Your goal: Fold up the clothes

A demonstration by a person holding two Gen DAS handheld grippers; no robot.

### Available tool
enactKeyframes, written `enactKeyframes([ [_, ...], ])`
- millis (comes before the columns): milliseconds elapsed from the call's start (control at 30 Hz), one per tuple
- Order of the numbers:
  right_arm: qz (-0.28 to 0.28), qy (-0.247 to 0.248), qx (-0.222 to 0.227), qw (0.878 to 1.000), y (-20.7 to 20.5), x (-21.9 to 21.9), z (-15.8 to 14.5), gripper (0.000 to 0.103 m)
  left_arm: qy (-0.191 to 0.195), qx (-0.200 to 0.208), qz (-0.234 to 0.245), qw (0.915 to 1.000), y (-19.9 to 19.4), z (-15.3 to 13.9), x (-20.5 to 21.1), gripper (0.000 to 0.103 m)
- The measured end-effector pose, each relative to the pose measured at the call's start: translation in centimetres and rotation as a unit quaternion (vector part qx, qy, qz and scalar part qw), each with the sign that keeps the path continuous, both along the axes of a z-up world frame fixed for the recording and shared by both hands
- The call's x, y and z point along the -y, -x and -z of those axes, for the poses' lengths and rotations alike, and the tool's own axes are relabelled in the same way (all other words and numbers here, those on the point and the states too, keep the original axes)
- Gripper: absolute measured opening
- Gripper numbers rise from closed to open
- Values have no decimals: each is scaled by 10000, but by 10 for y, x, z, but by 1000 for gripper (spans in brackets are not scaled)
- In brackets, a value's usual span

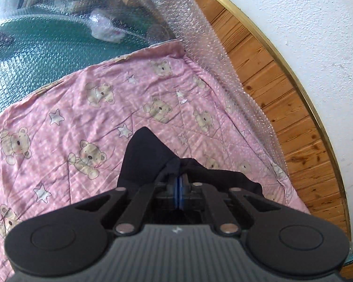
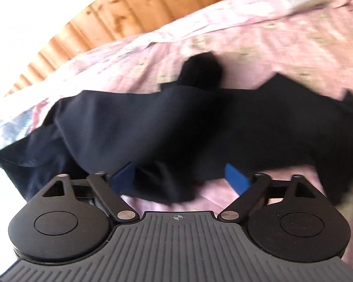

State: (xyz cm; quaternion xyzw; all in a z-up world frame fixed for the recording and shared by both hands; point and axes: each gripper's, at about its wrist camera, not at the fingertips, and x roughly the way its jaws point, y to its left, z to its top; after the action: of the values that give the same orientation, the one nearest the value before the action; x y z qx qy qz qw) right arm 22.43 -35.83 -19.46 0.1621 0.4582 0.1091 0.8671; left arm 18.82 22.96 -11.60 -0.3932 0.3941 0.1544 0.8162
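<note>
Left gripper (image 1: 180,183) clamped on the dark garment (image 2: 176,127); right gripper (image 2: 180,176) spread wide. Soft, limp cloth; I'd grip hems.

Left wrist view: sits just behind the left gripper (image 1: 180,183), looks forward and down over a pink quilted bedspread printed with bears and stars (image 1: 87,117), toward knotty pine wall boards (image 1: 291,127)

Right wrist view: close behind the right gripper (image 2: 181,176), blurred, low over a dark navy cloth garment (image 2: 167,122)

Shared: bedspread, garment, boards
</note>
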Motion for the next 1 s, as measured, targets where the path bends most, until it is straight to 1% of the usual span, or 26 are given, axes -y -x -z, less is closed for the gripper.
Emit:
enactKeyframes([
  [33,-111,-83,4,9999,-8,-6,0,89,-3,39,0,10000,1,-3,2,1],
  [67,-261,-27,-25,9997,-16,-15,4,78,-36,49,13,10000,2,-5,2,1],
  [100,-415,21,-67,9991,-25,-24,9,61,-39,73,13,10000,1,-7,4,1],
  [133,-571,34,-152,9982,-35,-35,18,14,-44,97,14,9999,1,-10,5,1],
  [167,-553,128,71,9984,-40,-33,3,4,-62,112,19,9999,-1,-12,4,1],
  [233,-487,327,546,9968,-52,-28,-29,4,-116,215,22,9997,-4,-20,3,1],
  [300,-40,650,1372,9884,-66,-4,-89,3,-154,368,115,9991,-10,-29,3,1],
  [333,131,785,1561,9845,-78,8,-106,3,-163,433,206,9987,-14,-33,5,1],
  [400,446,1060,1889,9752,-104,30,-136,6,-127,362,495,9980,-31,-29,15,1],
  [433,429,1251,1743,9758,-124,35,-130,21,-89,302,625,9975,-39,-25,20,1],
  [467,455,1477,1543,9759,-140,41,-118,48,-81,240,658,9975,-42,-19,23,2],
  [500,693,1718,1321,9738,-149,51,-105,54,-74,177,690,9974,-46,-12,26,2],
  [533,913,1836,1040,9732,-150,62,-94,51,-66,114,722,9973,-49,-6,29,2],
  [567,1043,1758,879,9749,-140,71,-87,50,-58,51,754,9971,-53,0,32,2],
  [600,1158,1693,722,9761,-128,80,-80,53,-51,-12,786,9969,-56,6,35,2],
  [633,1191,1714,588,9762,-107,86,-72,65,-43,-74,818,9966,-59,13,38,2],
  [667,1207,1741,457,9762,-87,89,-63,71,-34,-132,849,9963,-62,18,41,2],
  [700,1107,1812,338,9766,-68,84,-50,72,-14,-148,868,9961,-60,21,42,2],
  [767,774,2020,-22,9763,-27,73,-21,79,0,-180,929,9955,-57,26,45,2],
  [800,599,2151,-188,9746,-10,67,-6,80,17,-236,949,9952,-57,29,47,2],
  [833,368,2383,-256,9702,-2,58,11,82,53,-293,972,9948,-59,32,50,2],
  [867,138,2612,-324,9647,6,49,29,80,68,-349,982,9945,-61,35,52,2],
  [900,-75,2844,-382,9579,13,41,46,75,59,-401,994,9942,-65,37,54,2],
  [933,-153,3047,-366,9516,16,41,55,55,4,-399,954,9946,-68,35,55,2],
  [967,-87,2854,-300,9579,16,48,52,17,-47,-385,911,9951,-70,33,56,2],
  [1000,134,2638,-409,9636,10,57,44,0,-68,-276,844,9960,-73,25,53,1],
])
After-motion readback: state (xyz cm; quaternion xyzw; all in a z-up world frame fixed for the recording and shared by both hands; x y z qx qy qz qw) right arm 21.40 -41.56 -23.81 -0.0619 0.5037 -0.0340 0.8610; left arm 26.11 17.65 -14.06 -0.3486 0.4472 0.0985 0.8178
